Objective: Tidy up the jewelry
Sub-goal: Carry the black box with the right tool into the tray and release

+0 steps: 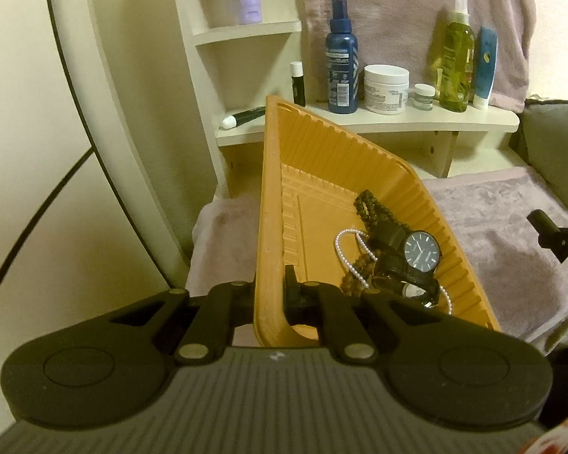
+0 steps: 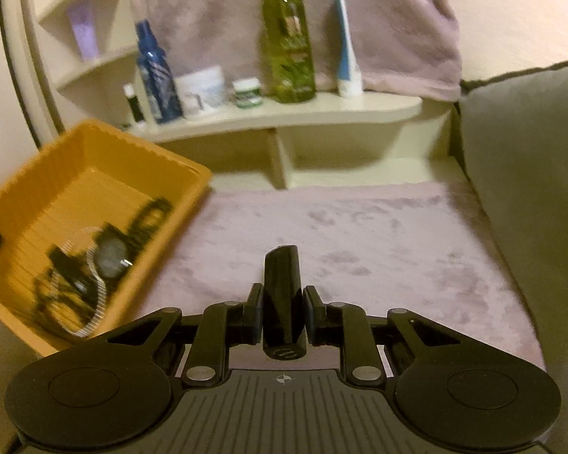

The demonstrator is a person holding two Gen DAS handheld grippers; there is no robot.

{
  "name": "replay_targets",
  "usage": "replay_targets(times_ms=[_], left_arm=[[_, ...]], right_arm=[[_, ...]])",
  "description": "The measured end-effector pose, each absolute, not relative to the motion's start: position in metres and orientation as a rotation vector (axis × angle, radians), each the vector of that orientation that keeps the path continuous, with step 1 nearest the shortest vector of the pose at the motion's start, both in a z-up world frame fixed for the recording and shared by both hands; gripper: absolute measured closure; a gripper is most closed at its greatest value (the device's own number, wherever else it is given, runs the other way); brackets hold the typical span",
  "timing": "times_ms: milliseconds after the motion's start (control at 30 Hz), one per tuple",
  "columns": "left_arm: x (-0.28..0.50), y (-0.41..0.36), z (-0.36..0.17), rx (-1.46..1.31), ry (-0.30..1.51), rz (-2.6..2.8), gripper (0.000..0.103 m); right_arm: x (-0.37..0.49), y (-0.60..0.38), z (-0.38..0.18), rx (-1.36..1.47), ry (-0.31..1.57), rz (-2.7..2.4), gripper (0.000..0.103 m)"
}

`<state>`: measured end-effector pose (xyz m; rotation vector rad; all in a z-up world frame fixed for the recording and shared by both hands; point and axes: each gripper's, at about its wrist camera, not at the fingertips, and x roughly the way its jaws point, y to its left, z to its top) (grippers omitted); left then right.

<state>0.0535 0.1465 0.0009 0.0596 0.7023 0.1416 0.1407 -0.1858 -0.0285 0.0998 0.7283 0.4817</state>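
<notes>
The left gripper (image 1: 269, 295) is clamped on the near wall of one tilted orange tray (image 1: 272, 196). Inside lie two watches (image 1: 420, 255), one pearl string (image 1: 344, 249) and dark beads (image 1: 367, 204) (tangled together). The right gripper (image 2: 283, 308) pinches one black tube (image 2: 282, 299) over the pink towel (image 2: 378, 234). Farther off, one shelf (image 1: 416, 119) carries bottles and jars.

The ribbed orange plastic tray (image 1: 314, 143) holds a black-strapped watch with a dark blue dial (image 1: 420, 253), a white pearl strand (image 1: 340, 249) and brown beads (image 1: 367, 204). A glossy black cylinder (image 2: 282, 295) lies above mottled mauve cloth (image 2: 378, 234). On the far cream shelf (image 1: 416, 119) stand 1 blue spray bottle (image 1: 341, 56) and 1 yellow-green bottle (image 1: 456, 60).
</notes>
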Motion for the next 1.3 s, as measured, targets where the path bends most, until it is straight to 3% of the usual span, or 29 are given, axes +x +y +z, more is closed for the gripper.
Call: replay_targets(times_ms=[633,767,1000,1067,1300], left_arm=[[0.057,0.213,-0.036,-0.206,0.741,0.011,0.095],[0.059,0.220,-0.044,-0.250,0.764,-0.016,0.085],[0.059,0.228,-0.056,-0.275,0.793,0.002,0.079],[0.057,0.232,-0.057,-0.280,0.788,0.019,0.070],[0.044,0.248,-0.045,-0.287,0.744,0.080,0.070]], right_arm=[[0.130,-0.108,0.008,0.080,0.697,0.624,0.081],[0.129,-0.099,0.008,0.074,0.698,0.631,0.081],[0.124,-0.087,0.012,0.054,0.689,0.649,0.081],[0.123,-0.085,0.013,0.052,0.689,0.653,0.081],[0.120,-0.073,0.016,0.049,0.686,0.681,0.081]])
